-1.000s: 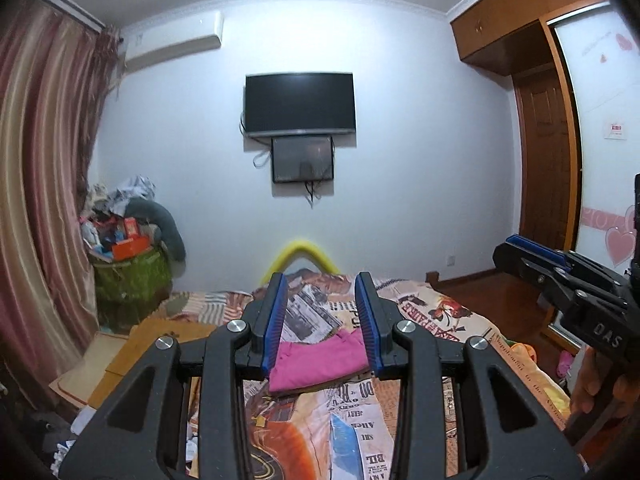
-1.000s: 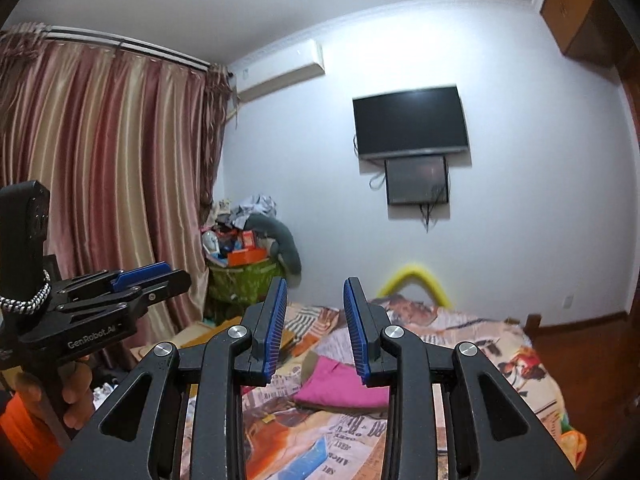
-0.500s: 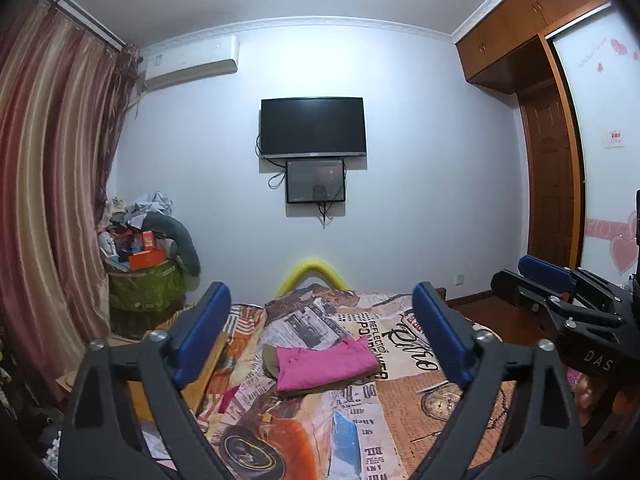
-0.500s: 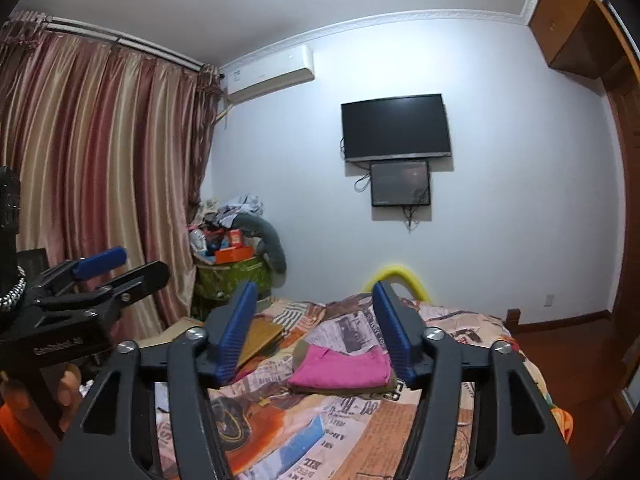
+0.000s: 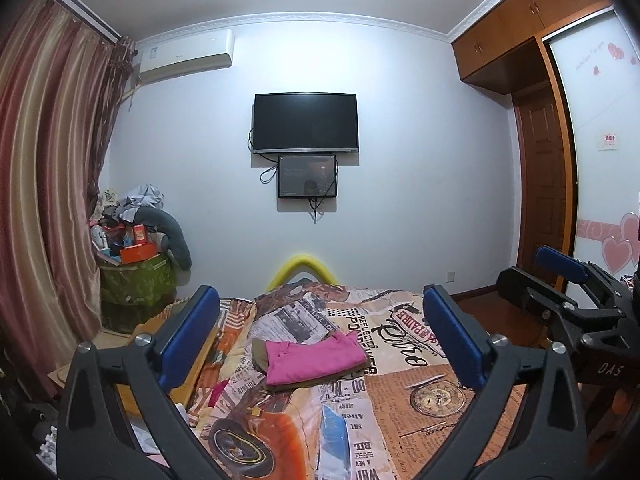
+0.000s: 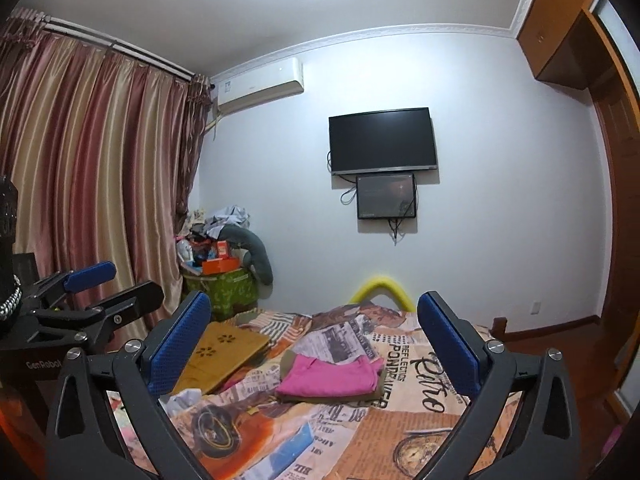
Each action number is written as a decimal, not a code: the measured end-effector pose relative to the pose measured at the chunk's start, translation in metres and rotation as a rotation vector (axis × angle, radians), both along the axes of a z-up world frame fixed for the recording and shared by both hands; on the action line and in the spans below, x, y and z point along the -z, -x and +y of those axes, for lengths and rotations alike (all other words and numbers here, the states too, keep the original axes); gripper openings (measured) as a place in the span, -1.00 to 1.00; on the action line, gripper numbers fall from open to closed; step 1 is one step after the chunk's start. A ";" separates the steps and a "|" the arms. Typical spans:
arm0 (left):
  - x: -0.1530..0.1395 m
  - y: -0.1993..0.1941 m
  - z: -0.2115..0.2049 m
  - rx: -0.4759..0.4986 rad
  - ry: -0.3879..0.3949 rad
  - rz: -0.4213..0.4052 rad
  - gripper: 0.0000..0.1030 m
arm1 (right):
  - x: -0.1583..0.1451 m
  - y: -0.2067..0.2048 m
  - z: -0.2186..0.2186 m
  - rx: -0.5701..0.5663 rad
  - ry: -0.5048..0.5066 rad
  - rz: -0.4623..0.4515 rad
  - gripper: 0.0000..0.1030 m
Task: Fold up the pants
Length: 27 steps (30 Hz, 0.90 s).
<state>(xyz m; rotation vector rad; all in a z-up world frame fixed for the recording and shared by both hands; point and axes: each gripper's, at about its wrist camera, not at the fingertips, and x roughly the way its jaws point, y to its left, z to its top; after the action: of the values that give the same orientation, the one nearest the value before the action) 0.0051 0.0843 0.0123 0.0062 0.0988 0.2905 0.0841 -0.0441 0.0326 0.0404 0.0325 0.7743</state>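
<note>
Folded pink pants (image 5: 314,361) lie on a folded olive-brown garment (image 5: 320,378) in the middle of the bed; they also show in the right wrist view (image 6: 330,376). My left gripper (image 5: 320,336) is wide open and empty, held well above and short of the pants. My right gripper (image 6: 314,334) is wide open and empty too, at about the same height. Each gripper shows at the edge of the other's view: the right one (image 5: 560,280), the left one (image 6: 108,290).
The bed has a newspaper-print cover (image 5: 400,400). A wooden lap tray (image 6: 224,354) lies at its left edge. A green bin piled with clutter (image 5: 136,280) stands by the curtains (image 5: 44,200). A TV (image 5: 306,122) hangs on the far wall. A wardrobe (image 5: 592,160) is at the right.
Both grippers have opened from nearly shut to wide open. Both have drawn back and up from the bed, so the pants look smaller and lower.
</note>
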 end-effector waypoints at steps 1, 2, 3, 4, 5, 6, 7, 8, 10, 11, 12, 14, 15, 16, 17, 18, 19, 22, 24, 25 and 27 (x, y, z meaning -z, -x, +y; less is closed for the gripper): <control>0.001 0.000 0.000 0.001 0.003 0.000 1.00 | 0.000 -0.001 0.000 -0.002 0.001 0.005 1.00; 0.001 0.000 0.001 0.002 0.005 0.000 1.00 | 0.001 -0.002 0.000 -0.004 0.001 0.011 1.00; 0.002 0.000 0.001 0.002 0.006 0.001 1.00 | 0.001 -0.003 0.000 -0.005 -0.001 0.016 1.00; 0.002 0.000 0.001 0.002 0.007 0.002 1.00 | 0.003 -0.003 0.000 -0.006 -0.001 0.020 1.00; 0.002 -0.001 0.001 0.002 0.007 0.003 1.00 | 0.002 -0.004 0.000 -0.006 -0.001 0.024 1.00; 0.003 -0.001 0.001 0.002 0.005 0.004 1.00 | 0.002 -0.005 0.000 -0.007 -0.001 0.028 1.00; 0.003 -0.001 0.001 0.001 0.004 0.005 1.00 | 0.005 -0.003 -0.001 -0.008 -0.001 0.029 1.00; 0.003 -0.001 0.002 0.001 0.003 0.005 1.00 | 0.006 -0.002 -0.001 -0.008 -0.002 0.031 1.00; 0.003 -0.001 0.002 0.001 0.004 0.005 1.00 | 0.006 -0.003 -0.002 -0.009 -0.002 0.033 1.00; 0.003 -0.001 0.002 0.001 0.006 0.004 1.00 | 0.006 -0.003 -0.002 -0.008 -0.002 0.033 1.00; 0.003 -0.001 0.002 0.002 0.008 0.003 1.00 | 0.006 -0.003 -0.002 -0.008 -0.003 0.034 1.00; 0.004 -0.001 0.002 0.003 0.011 0.003 1.00 | 0.006 -0.003 -0.003 -0.010 -0.003 0.036 1.00; 0.004 -0.001 0.002 0.003 0.013 0.003 1.00 | 0.006 -0.003 -0.003 -0.013 -0.004 0.037 1.00; 0.004 -0.001 0.003 0.002 0.014 0.003 1.00 | 0.006 -0.002 -0.003 -0.014 -0.004 0.038 1.00; 0.004 -0.001 0.002 0.001 0.015 0.003 1.00 | 0.006 -0.002 -0.003 -0.014 -0.003 0.038 1.00; 0.004 -0.001 0.003 0.000 0.017 0.004 1.00 | 0.007 -0.001 -0.002 -0.013 0.000 0.039 1.00; 0.004 -0.001 0.003 0.000 0.019 0.003 1.00 | 0.007 -0.002 -0.002 -0.012 0.000 0.040 1.00; 0.005 -0.001 0.004 0.001 0.030 0.004 1.00 | 0.007 -0.001 -0.002 -0.015 0.005 0.041 1.00; 0.007 -0.001 0.005 0.000 0.033 0.005 1.00 | 0.007 0.001 -0.002 -0.017 0.006 0.044 1.00; 0.007 -0.001 0.005 0.000 0.036 0.006 1.00 | 0.007 0.001 -0.002 -0.018 0.007 0.045 1.00; 0.007 -0.001 0.006 0.001 0.042 0.007 1.00 | 0.006 0.000 -0.002 -0.016 0.008 0.046 1.00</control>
<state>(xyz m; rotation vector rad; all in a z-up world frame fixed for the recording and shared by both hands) 0.0059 0.0903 0.0055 -0.0342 0.1114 0.2876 0.0839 -0.0459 0.0267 0.0506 0.0798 0.7892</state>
